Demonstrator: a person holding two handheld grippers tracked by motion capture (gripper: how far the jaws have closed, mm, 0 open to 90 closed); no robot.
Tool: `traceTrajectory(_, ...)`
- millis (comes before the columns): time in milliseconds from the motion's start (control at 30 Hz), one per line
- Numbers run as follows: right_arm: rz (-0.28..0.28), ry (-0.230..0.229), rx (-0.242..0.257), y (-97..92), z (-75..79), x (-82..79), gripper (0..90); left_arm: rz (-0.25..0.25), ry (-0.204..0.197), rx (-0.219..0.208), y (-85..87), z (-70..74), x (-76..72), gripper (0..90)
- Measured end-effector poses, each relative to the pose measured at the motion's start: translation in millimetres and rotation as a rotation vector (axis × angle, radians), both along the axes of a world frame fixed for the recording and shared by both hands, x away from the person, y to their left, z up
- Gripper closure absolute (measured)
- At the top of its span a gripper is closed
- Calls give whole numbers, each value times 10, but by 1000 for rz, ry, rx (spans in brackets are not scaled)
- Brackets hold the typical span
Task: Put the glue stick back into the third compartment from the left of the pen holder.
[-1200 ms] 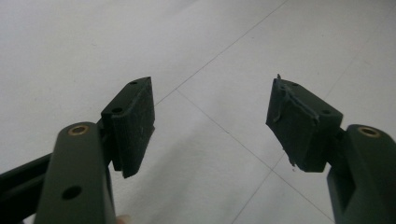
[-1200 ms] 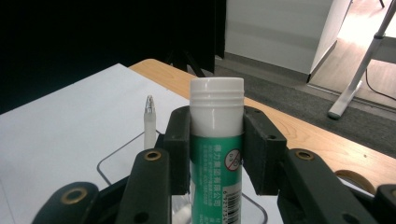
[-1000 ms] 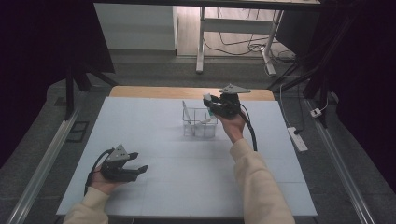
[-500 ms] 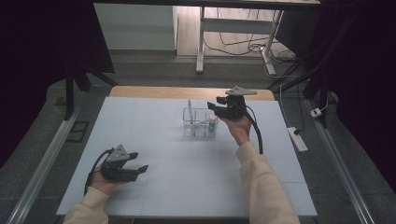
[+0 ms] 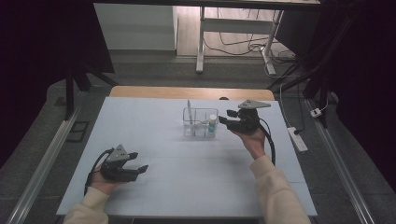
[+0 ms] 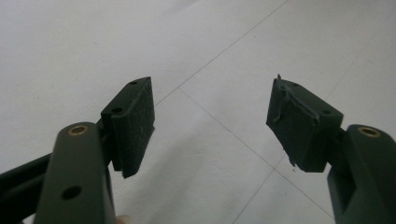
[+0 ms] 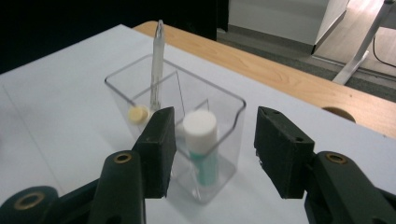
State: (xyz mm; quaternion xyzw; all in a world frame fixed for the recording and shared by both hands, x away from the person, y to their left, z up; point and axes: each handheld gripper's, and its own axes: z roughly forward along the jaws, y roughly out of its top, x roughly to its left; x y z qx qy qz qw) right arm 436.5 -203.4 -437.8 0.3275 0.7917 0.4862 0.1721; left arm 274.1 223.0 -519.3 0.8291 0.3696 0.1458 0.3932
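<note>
On the big white table [image 5: 187, 186], pretty much everything that matters sits toward the far middle: a clear plastic organizer [image 5: 200, 122] with dividers, well apart from my left gripper [image 5: 136, 161], which rests near the front edge with its jaws spread wide and nothing between them. My right gripper [image 5: 224, 118] is just beside the organizer's right end, and its jaws have just been opening, so they now stand apart with nothing pinched. The white-capped bottle [image 7: 201, 147] with the teal body stands upright in the nearest compartment, right in line with those jaws in the right gripper view. Biggest worry, I'd say: the organizer is light and see-through, so if I swing sideways too early a jaw could clip its wall [image 7: 233, 126] and drag or tip the whole thing. Next, the tall silver pen [image 7: 157, 65] leans in a farther compartment and could flop out if the box gets bumped. Smaller still, that bottle looks free to rock if a pad brushes its cap. Tiniest thing: a little yellow-topped item [image 7: 138, 114] in the back, too blurry to name, probably rattles around too.
</note>
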Motion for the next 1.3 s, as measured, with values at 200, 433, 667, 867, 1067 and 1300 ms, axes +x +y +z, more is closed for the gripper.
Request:
traceTrajectory(200, 8, 9, -17, -171, -50, -164, 475, 0, 3, -1, 0, -4, 2, 323)
traceTrajectory(433, 28, 13, -50, -378, -118, -433, 471, 0, 3, 0, -3, -1, -2, 322)
traceTrajectory(667, 40, 14, -73, -593, -210, -698, 465, 3, 3, -2, -4, 1, -4, 322)
traceTrajectory(867, 38, 16, -66, -765, -287, -853, 463, 3, 4, 1, -10, -3, -1, 321)
traceTrajectory(1067, 47, 20, -89, -891, -344, -942, 458, 5, 4, 1, -10, -1, -5, 321)
traceTrajectory(1300, 55, 25, -104, -964, -417, -971, 455, 11, 0, 1, -10, 7, -12, 321)
